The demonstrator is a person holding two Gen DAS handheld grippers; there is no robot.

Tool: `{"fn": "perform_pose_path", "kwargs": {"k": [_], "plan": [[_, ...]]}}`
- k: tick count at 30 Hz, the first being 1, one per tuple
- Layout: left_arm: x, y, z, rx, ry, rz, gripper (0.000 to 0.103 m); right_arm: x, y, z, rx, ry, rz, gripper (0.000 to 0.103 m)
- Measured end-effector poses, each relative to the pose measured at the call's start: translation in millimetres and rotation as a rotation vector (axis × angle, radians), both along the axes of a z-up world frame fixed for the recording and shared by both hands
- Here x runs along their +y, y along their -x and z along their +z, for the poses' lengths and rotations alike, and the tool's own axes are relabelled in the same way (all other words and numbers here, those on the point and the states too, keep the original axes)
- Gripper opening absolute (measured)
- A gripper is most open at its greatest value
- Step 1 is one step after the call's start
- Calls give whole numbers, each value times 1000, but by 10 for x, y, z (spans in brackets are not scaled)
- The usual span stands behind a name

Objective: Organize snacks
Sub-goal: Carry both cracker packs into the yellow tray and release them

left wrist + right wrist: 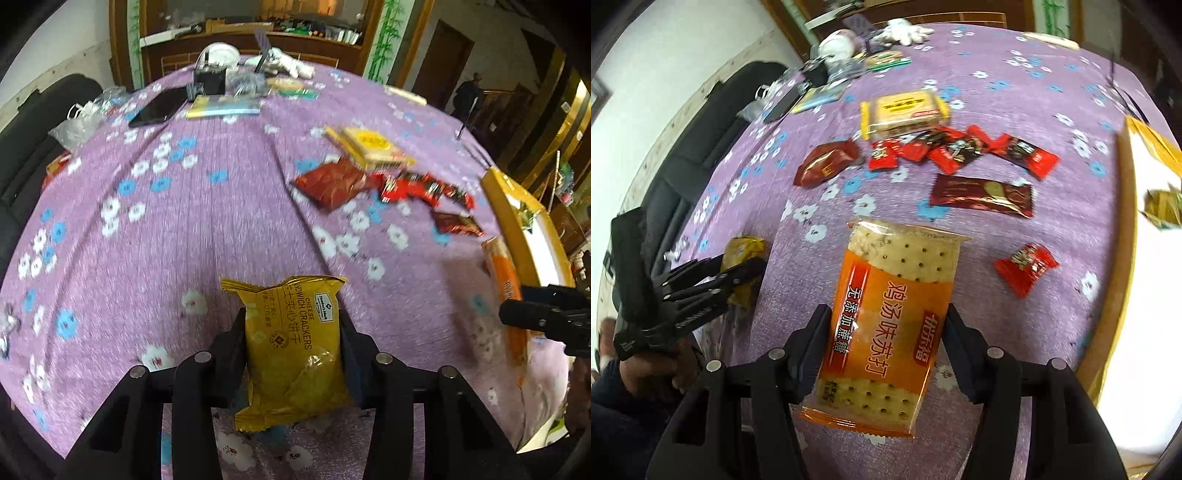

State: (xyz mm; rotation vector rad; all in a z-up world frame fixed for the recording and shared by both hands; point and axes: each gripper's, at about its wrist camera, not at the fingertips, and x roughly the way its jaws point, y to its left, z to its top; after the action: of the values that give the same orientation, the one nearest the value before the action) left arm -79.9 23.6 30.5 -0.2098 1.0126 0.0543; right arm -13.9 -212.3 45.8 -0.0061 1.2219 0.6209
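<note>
A yellow cheese sandwich crackers pack [295, 350] stands upright between the fingers of my left gripper [291, 321], whose pads press its two sides just over the purple flowered tablecloth [221, 221]. My right gripper [886, 310] is shut on an orange soda cracker pack [897, 288], held above the cloth. In the right wrist view the left gripper [738, 273] shows at the left with the yellow pack [742, 251]. Loose snacks lie beyond: red candies [960, 147], a dark red bar pack [982, 195], a maroon pouch [827, 162], a yellow biscuit pack [905, 110].
A yellow-rimmed box [1126, 258] with a white floor sits at the right table edge, a gold packet [1163, 210] inside. One red candy [1025, 267] lies near it. A phone [159, 107], books and plastic bags crowd the far end. A black sofa [33, 140] runs along the left.
</note>
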Motion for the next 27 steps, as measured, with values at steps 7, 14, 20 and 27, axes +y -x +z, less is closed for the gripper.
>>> {"fn": "perform_pose_path", "kwargs": {"k": [7, 14, 20, 27], "plan": [[-249, -187, 283, -55, 34, -116, 47, -286, 29, 123, -21, -60, -112, 59], [-681, -374, 479, -89, 79, -260, 47, -681, 134, 320, -79, -91, -223, 59], [-1108, -434, 583, -104, 83, -362, 47, -1116, 215, 364, -84, -102, -330, 59], [-1607, -504, 655, -102, 87, -438, 47, -1746, 195, 408, -88, -123, -436, 59]]}}
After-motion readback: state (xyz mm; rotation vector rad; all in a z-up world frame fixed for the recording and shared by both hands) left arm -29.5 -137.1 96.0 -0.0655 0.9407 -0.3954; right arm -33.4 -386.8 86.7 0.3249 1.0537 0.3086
